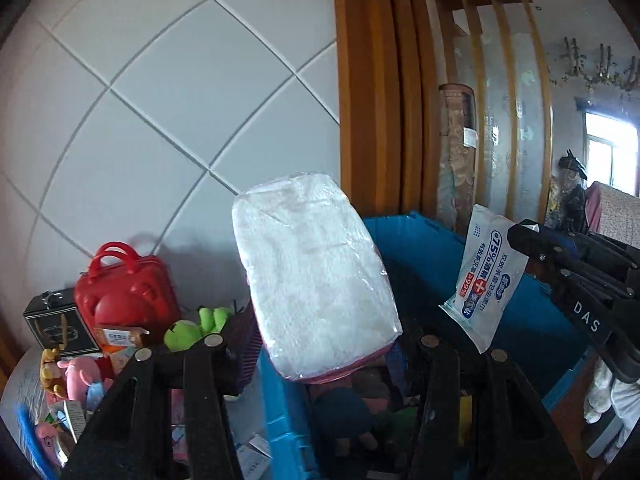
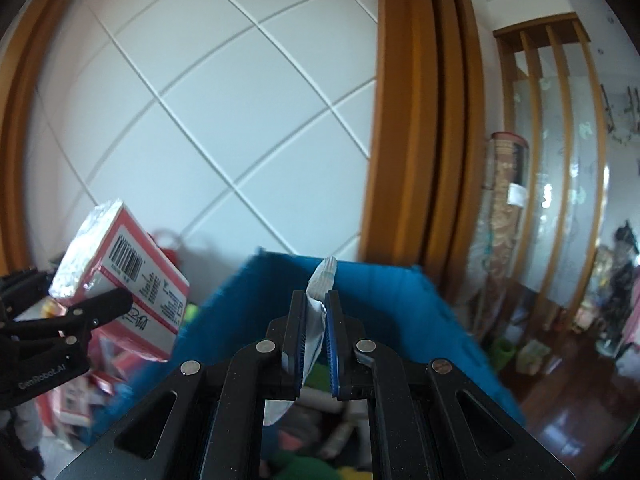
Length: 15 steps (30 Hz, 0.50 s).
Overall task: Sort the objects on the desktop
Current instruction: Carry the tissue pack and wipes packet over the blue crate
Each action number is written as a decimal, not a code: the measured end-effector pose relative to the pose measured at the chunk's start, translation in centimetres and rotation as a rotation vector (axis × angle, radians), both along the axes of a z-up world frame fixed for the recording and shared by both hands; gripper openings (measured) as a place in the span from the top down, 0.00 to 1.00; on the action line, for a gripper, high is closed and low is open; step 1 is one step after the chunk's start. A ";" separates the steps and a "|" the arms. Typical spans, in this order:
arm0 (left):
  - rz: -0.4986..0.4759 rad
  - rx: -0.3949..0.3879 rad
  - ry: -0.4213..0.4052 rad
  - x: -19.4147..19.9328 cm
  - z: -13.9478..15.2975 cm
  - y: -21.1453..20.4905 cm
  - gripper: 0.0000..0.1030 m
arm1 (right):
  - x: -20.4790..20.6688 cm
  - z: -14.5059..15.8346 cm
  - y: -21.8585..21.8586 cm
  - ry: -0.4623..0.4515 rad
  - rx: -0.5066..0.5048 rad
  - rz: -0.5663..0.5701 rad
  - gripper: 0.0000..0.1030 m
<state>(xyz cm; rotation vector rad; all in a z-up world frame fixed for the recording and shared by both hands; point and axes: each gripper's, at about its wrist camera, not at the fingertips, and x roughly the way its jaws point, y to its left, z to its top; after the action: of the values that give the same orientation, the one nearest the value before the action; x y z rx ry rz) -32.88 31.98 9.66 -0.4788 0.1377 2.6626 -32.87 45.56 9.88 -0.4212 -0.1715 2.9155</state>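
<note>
Room: I see a white wall (image 1: 160,100) with diagonal grooves filling the upper left of both views, an orange wooden frame (image 1: 380,80) at centre, and a slatted wooden screen (image 1: 504,100) with frosted glass at right.
Floor: glossy dark red-brown boards (image 2: 560,412) at lower right of my right wrist view.
Left gripper (image 1: 320,344): my jaws stand partly apart, clamped on a tissue pack (image 1: 316,280) wrapped in clear film, white face towards the camera, tilted and rising to frame centre.
Same pack from the right: it sits at left of that view, pink-edged with a barcode (image 2: 128,258), one black finger pressed on its side.
Right gripper (image 2: 316,336): I have the jaws nearly closed, the blue pads pinching a wet wipe packet (image 2: 316,320) edge-on between them.
Same packet from the left: at right of frame, white with blue print and a red cross, hanging from the other gripper's tip.
Blue bin (image 1: 432,264): just behind and below both held items; soft things lie inside, too blurred to name.
Left clutter: red toy case (image 1: 128,292), black box (image 1: 60,328), green plush (image 1: 192,328) and pink plush (image 1: 80,376) at lower left.
</note>
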 end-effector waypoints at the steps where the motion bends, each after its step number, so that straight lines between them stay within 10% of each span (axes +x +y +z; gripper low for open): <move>1: -0.008 -0.020 -0.019 -0.4 -0.5 1.5 0.50 | 0.4 -0.3 1.0 -0.018 0.005 -0.013 0.91; 15: -0.050 -0.189 -0.237 -2.0 -5.3 9.4 0.48 | -2.6 -7.4 8.2 -0.312 0.007 -0.101 0.91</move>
<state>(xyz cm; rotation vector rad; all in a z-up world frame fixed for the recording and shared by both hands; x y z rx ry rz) -34.91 41.42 4.34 -0.8346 0.3260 2.5324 -35.50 53.73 2.51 -0.8556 -0.1975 2.7331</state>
